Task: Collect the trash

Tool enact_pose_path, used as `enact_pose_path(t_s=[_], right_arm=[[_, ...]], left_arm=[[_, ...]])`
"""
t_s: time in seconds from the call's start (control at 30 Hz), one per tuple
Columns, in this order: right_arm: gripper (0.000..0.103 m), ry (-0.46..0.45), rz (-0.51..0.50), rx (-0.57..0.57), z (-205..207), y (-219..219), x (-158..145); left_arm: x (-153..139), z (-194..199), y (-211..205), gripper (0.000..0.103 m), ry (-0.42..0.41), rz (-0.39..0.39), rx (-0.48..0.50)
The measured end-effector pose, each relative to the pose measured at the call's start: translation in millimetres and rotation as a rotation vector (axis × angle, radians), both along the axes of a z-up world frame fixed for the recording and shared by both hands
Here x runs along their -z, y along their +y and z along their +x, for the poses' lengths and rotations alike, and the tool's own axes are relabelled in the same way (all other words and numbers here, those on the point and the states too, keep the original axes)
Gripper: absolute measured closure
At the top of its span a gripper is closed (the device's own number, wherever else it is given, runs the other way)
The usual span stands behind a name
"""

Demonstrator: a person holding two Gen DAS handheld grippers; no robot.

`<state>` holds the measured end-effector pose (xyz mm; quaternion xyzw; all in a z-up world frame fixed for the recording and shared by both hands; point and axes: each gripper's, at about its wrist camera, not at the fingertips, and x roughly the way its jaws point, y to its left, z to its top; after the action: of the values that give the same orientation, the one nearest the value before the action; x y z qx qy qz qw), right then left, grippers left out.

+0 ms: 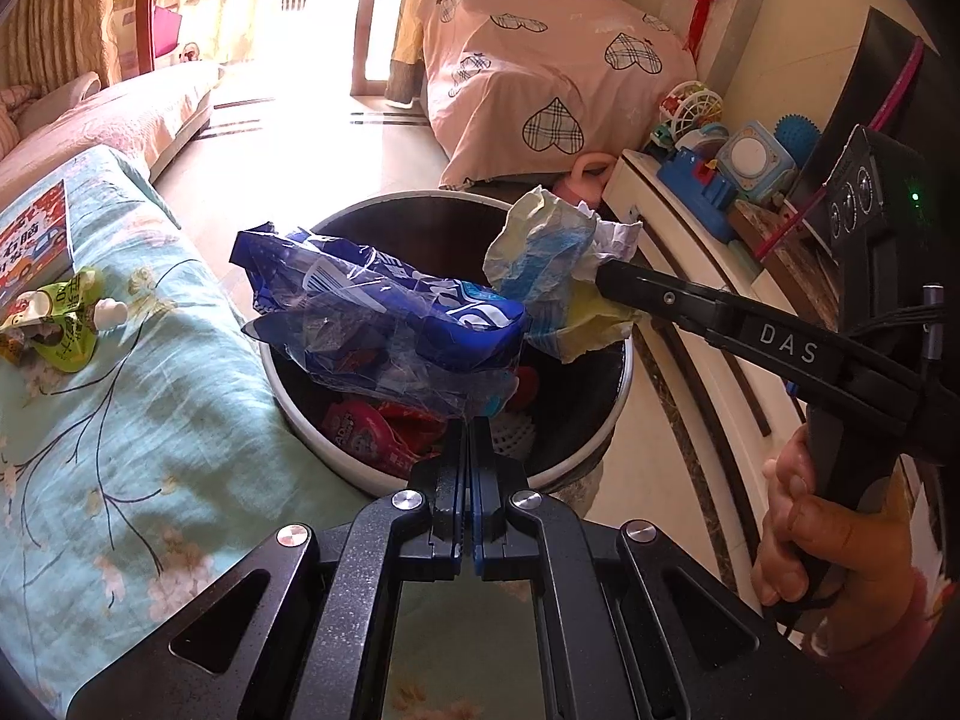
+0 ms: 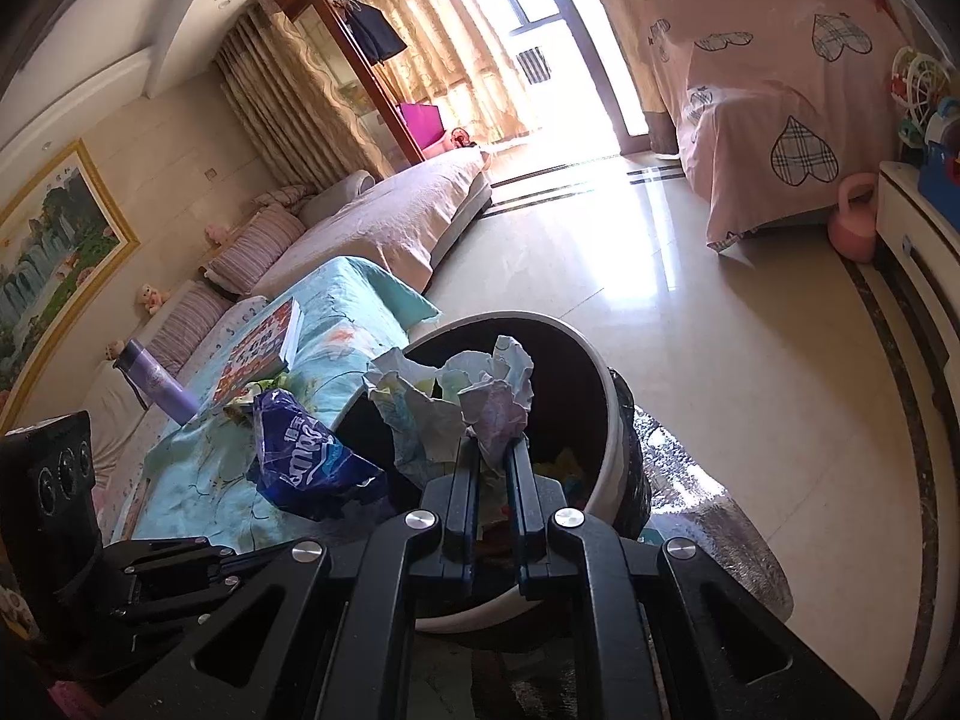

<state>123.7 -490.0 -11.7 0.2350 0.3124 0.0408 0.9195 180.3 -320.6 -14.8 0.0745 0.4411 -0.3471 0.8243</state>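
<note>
the left gripper (image 1: 470,423) pinches the blue wrapper (image 1: 384,324) and the right gripper (image 2: 493,441) the crumpled paper (image 2: 456,402), both over the bin (image 1: 624,372), where a wide wrapper could catch the rim or brush the paper, though floor beyond lies open.

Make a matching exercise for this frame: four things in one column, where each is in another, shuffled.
Things:
1. blue plastic wrapper
2. crumpled pale paper wad
3. green snack pouch
4. pink kettlebell-shaped object

Places:
A. on the floor beside the white cabinet
B. gripped by the right gripper
C. lying on the floral cloth
D. pinched by the left gripper over the round black bin

Pairs: 1-D, 2-B, 3-C, 4-A
</note>
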Motion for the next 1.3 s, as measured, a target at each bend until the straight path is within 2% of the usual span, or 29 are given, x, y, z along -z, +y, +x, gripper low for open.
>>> enact_pose_path(t_s=[0.4, 0.5, 0.6, 0.63, 0.67, 0.7, 0.73, 0.77, 0.87, 1.0, 1.07, 1.2, 1.3], right_arm=[[0.093, 0.029, -0.002, -0.001, 12.7, 2.9, 3.1], [0.09, 0.034, -0.004, -0.006, 14.5, 3.7, 3.8], [0.088, 0.041, 0.001, -0.007, 16.5, 4.0, 5.1], [0.086, 0.045, 0.01, -0.008, 16.7, 3.7, 6.0], [0.076, 0.046, 0.018, -0.006, 16.5, 3.9, 6.3], [0.065, 0.043, 0.026, -0.003, 15.5, 3.0, 6.0], [0.061, 0.037, 0.031, -0.001, 14.1, 2.4, 5.0], [0.055, 0.033, 0.033, 0.001, 13.1, 1.9, 4.0], [0.051, 0.019, 0.041, 0.007, 7.2, 3.0, 0.4], [0.03, -0.009, 0.043, 0.007, -5.8, 11.2, -7.8], [0.023, -0.026, 0.048, 0.005, -14.0, 16.4, -12.0], [0.014, -0.061, 0.058, -0.008, -38.6, 36.4, -20.4], [0.007, -0.087, 0.053, -0.021, -58.3, 56.5, -24.6]], left_arm=[[4.2, 9.7, -6.2, 0.102, 0.019, 0.012, 0.002], [6.1, 12.4, -7.2, 0.102, 0.024, 0.017, -0.001], [9.4, 14.5, -7.9, 0.093, 0.053, 0.022, -0.006], [10.0, 15.4, -6.9, 0.081, 0.061, 0.023, -0.013], [9.1, 15.6, -5.1, 0.066, 0.06, 0.022, -0.023], [7.1, 15.2, -2.2, 0.059, 0.053, 0.016, -0.033], [5.6, 14.0, 0.5, 0.053, 0.047, 0.011, -0.038], [3.6, 12.8, 4.0, 0.053, 0.043, 0.002, -0.042], [-1.5, 7.8, 17.5, 0.051, 0.036, -0.02, -0.065], [-7.8, -6.4, 46.7, 0.045, 0.021, -0.061, -0.119], [-10.1, -16.1, 61.2, 0.041, 0.012, -0.081, -0.156], [-15.0, -41.2, 94.5, 0.038, -0.009, -0.124, -0.228], [-18.5, -60.5, 123.6, 0.031, -0.033, -0.163, -0.289]])
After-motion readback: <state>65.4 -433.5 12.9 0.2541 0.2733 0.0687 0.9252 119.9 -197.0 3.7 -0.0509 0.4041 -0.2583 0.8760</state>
